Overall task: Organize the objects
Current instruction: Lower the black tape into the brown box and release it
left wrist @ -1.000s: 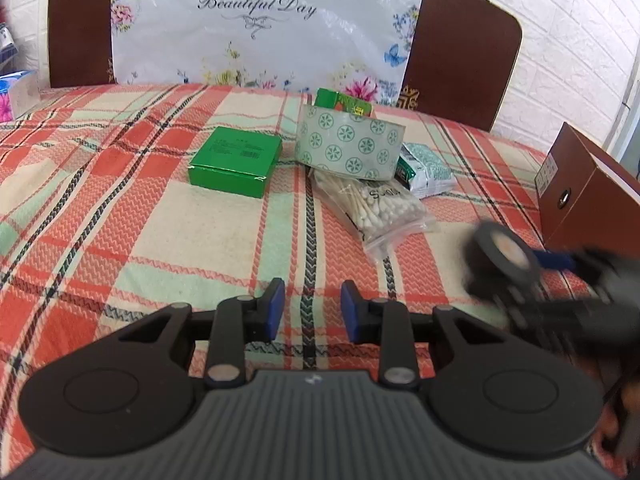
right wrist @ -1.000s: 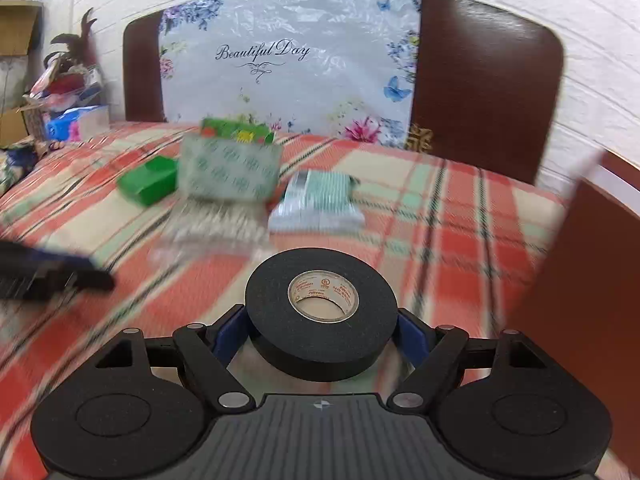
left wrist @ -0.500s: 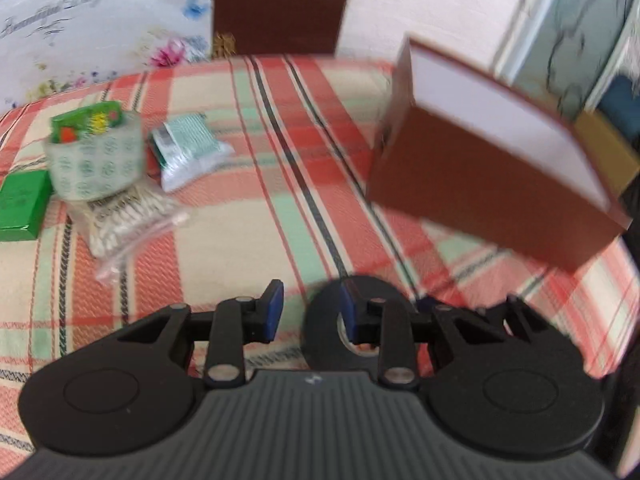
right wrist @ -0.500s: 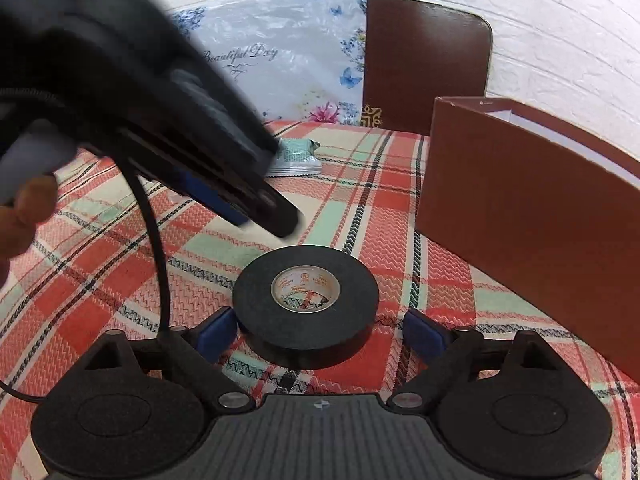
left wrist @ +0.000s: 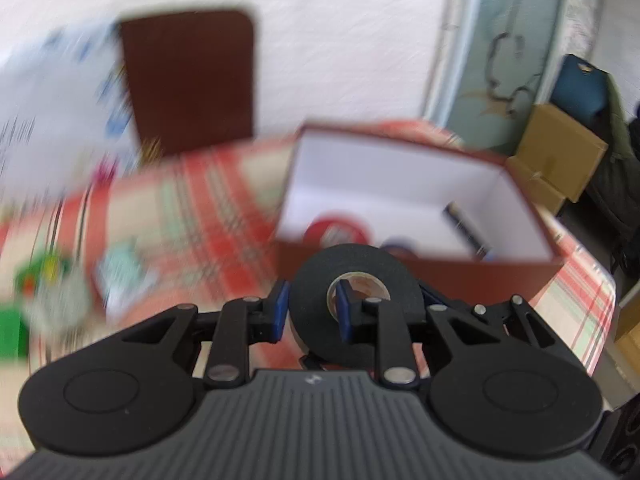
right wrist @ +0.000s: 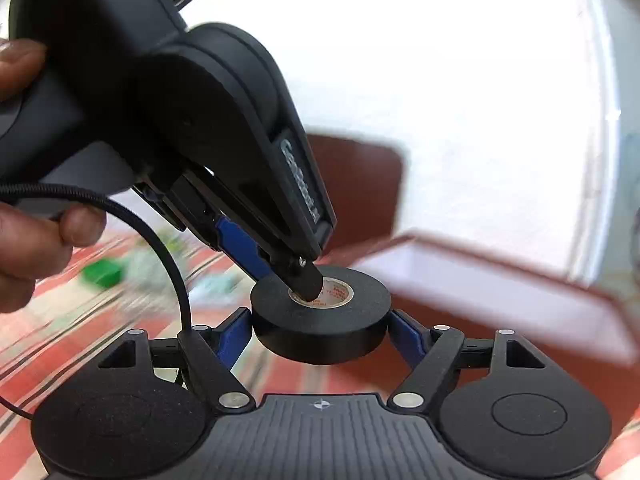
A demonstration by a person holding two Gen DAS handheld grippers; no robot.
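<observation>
A black tape roll is held in the air. My left gripper is shut on its wall, one finger in the core hole, one outside. In the right wrist view the left gripper comes down from the upper left with a finger in the roll's hole. My right gripper has its blue pads beside the roll's outer rim, seemingly not pressing it. Behind stands an open brown box with a white inside, holding a red-topped round thing and a dark stick-like item.
The plaid tablecloth carries blurred items at the left: a green box, a patterned tape roll and a packet. A brown chair back stands behind. Cardboard boxes lie off the table's right edge.
The tape lay on the table between the right gripper's open fingers. The left gripper has closed on its wall, and it is now lifted near the box. Both views swung right.
</observation>
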